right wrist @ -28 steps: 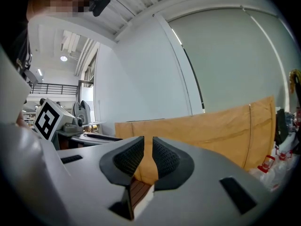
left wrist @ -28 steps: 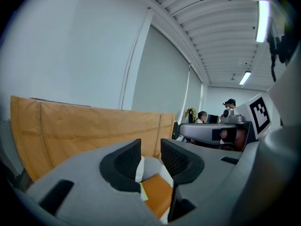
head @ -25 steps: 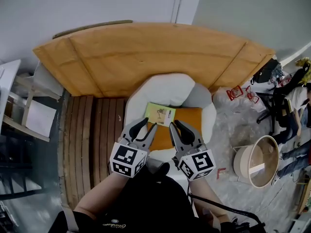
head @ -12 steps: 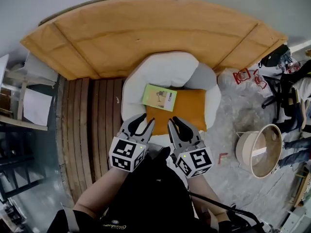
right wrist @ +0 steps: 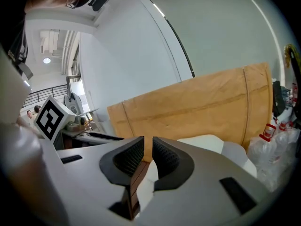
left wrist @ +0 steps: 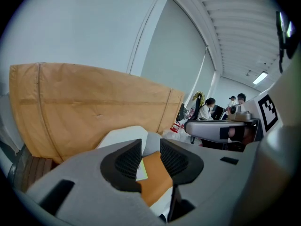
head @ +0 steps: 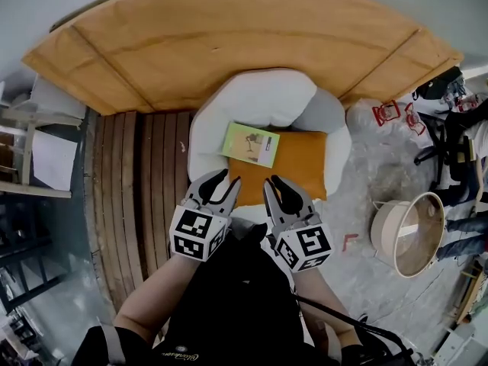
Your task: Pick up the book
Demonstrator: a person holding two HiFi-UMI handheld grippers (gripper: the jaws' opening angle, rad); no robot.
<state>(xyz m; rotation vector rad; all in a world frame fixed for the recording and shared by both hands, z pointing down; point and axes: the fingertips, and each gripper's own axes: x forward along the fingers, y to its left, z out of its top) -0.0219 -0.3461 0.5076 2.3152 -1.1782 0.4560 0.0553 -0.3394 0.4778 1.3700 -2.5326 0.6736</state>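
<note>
A thin green book (head: 250, 144) lies flat on the orange seat cushion (head: 297, 172) of a white armchair (head: 255, 97). My left gripper (head: 227, 180) hovers just short of the book's near edge, its jaws close together with nothing between them. My right gripper (head: 274, 183) hangs beside it over the cushion's front, also shut and empty. In the left gripper view the left gripper (left wrist: 150, 147) frames a sliver of the book (left wrist: 141, 171) and the cushion (left wrist: 157, 180). Past the right gripper (right wrist: 148, 152) in its own view, only the chair (right wrist: 207, 142) shows.
A big curved tan board (head: 229, 44) stands behind the chair. Wooden slats (head: 145, 181) cover the floor to the left. A round open drum (head: 412, 235) and red items (head: 389, 113) sit on the right. People (left wrist: 207, 109) stand far off by desks.
Both grippers have sunk together and drawn back a little from the book in the head view. Their jaws stay shut and empty; the book has not moved on the cushion.
</note>
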